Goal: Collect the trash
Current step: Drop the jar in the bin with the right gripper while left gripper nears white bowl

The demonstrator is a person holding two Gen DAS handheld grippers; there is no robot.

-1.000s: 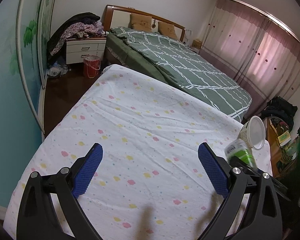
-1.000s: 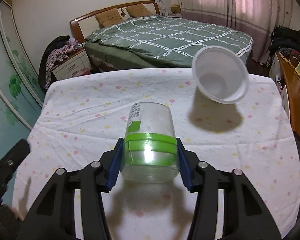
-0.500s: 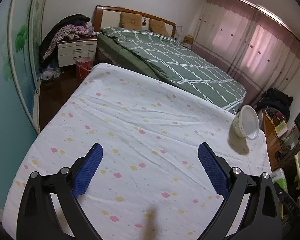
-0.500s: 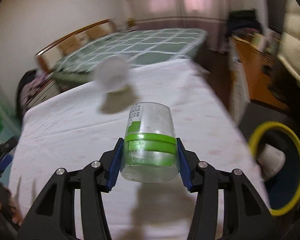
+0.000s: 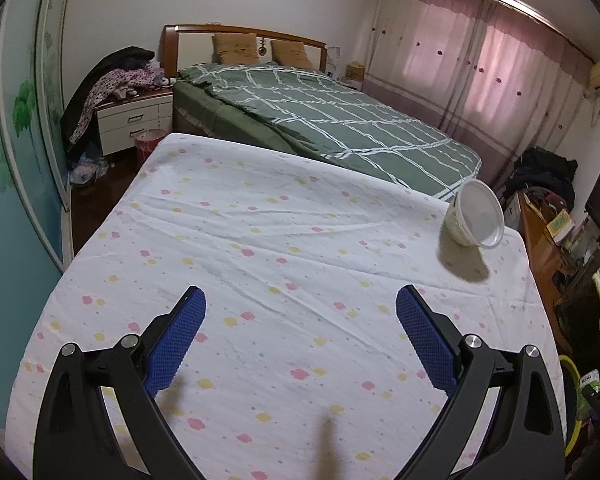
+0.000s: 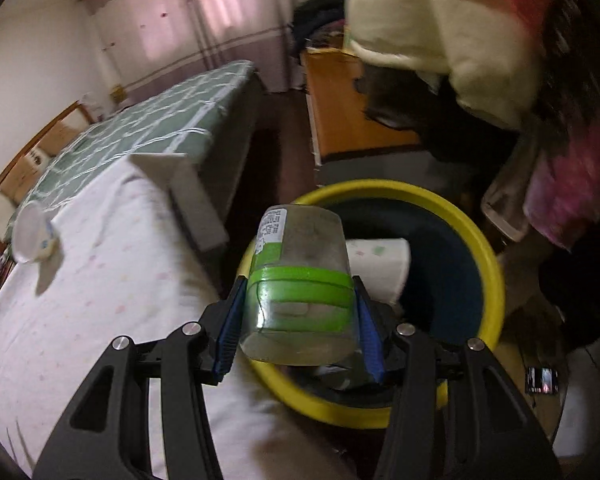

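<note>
1. The right gripper (image 6: pixel 296 320) has its jaws clenched on a clear plastic jar (image 6: pixel 300 280) with a green band. The blue pads press on the two sides of the jar near its lid end, so the jar lies along the line of the jaws with its base pointing forward. Gripping it by the sides leaves the way below it clear for a drop.

2. Just beyond and below the jar sits the yellow-rimmed trash bin (image 6: pixel 484 264). The jar is carried out past the edge of the bed to hang over the bin's near rim, presumably so a release lands it inside. A white paper cup (image 6: pixel 380 268) already lies in the bin, just ahead of the jar.

3. The left gripper (image 5: pixel 300 336) has its jaws released and spread wide with nothing between them, poised over the flowered sheet (image 5: pixel 260 248) of the near bed. It looks free for the next pickup.

4. Well ahead and to the right of the left jaws, a white plastic bowl (image 5: pixel 476 220) lies tipped on its side near the sheet's far corner. It seems the remaining piece of trash.

5. The drop looks slightly risky, since the jar sits over the near rim rather than the bin's middle.
</note>
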